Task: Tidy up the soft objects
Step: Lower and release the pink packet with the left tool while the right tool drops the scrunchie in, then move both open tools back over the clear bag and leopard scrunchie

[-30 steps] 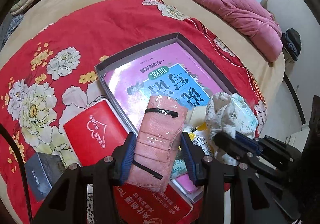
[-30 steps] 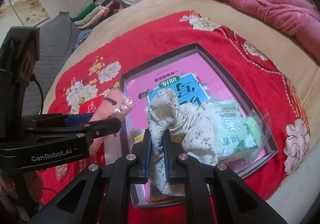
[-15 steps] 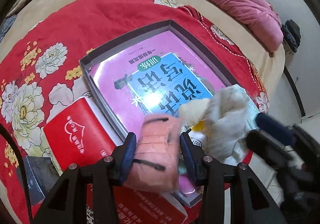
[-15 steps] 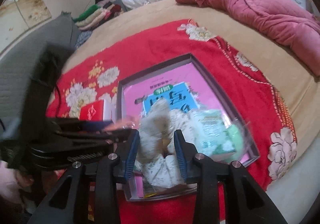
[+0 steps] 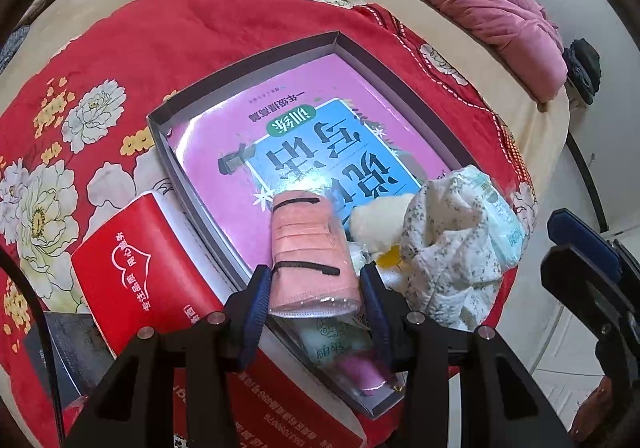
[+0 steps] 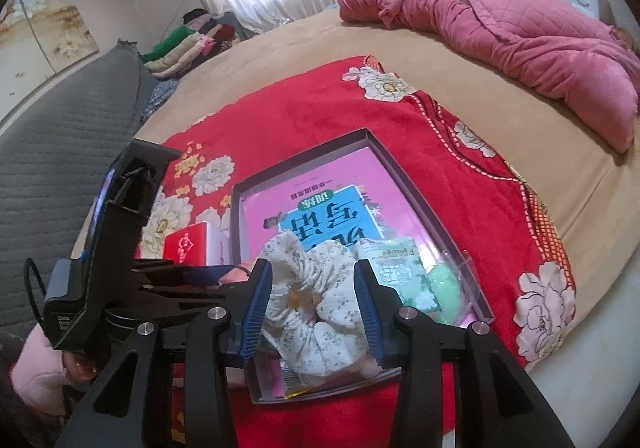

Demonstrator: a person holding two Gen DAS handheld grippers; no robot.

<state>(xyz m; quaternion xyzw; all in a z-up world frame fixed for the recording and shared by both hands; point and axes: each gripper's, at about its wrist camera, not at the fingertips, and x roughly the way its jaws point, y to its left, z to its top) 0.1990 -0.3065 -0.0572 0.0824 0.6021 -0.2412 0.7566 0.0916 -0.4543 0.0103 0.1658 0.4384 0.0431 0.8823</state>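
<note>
The left tongs (image 5: 316, 300) are clamped on a pink packet of masks (image 5: 308, 252) wrapped in clear film, with 2 black bands across it, held over the near corner of a shallow grey box (image 5: 256, 64). The box rests on a red flowered blanket (image 5: 168, 24) on the bed, and a pink and blue book (image 5: 320, 144) lies flat in it. The right tongs (image 6: 313, 306) stand apart, their blue pads on either side of a white floral cloth (image 6: 316, 300) bunched in the near end of the box and not pressing it. Just beside the cloth lies a pale green packet (image 6: 396, 272) in clear wrap. A red booklet (image 5: 132, 268) lies outside the box on its left, touching its wall. A pink quilt (image 6: 520, 32) is heaped at the far side of the bed.
</note>
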